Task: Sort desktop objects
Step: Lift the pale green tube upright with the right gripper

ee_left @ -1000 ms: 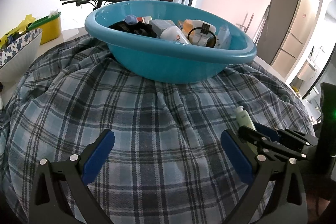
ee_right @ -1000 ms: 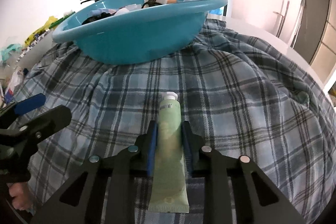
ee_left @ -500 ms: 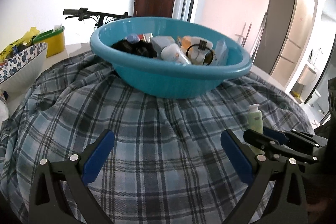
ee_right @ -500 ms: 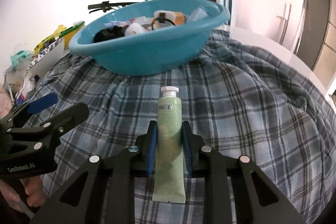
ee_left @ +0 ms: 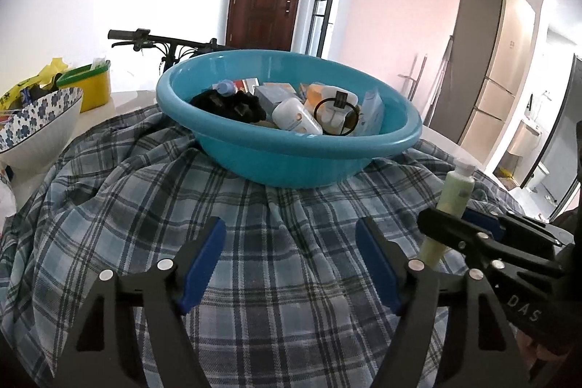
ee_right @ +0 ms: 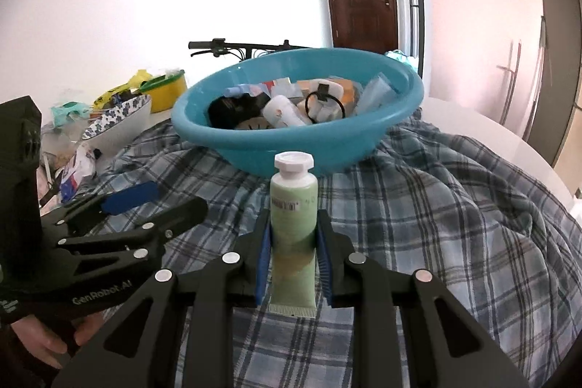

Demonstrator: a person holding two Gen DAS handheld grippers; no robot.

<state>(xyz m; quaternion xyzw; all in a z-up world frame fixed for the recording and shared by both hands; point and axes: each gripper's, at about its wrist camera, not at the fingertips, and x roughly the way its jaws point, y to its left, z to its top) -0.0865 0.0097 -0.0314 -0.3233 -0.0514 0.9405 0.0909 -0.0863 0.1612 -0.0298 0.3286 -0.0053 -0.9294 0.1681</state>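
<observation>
Item, pale green tube (ee_right: 293, 217): being carried cap-up, clamped in the right gripper (ee_right: 293, 260), lifted higher off the plaid cloth (ee_right: 436, 224) toward the teal basin (ee_right: 291, 148) at twelve o'clock, so sorting is advancing; left gripper (ee_left: 291, 264) closing on nothing.

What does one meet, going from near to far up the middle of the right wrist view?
Right gripper → green tube held in it → plaid cloth → blue basin filled with small items → bicycle handlebar → white wall.
</observation>
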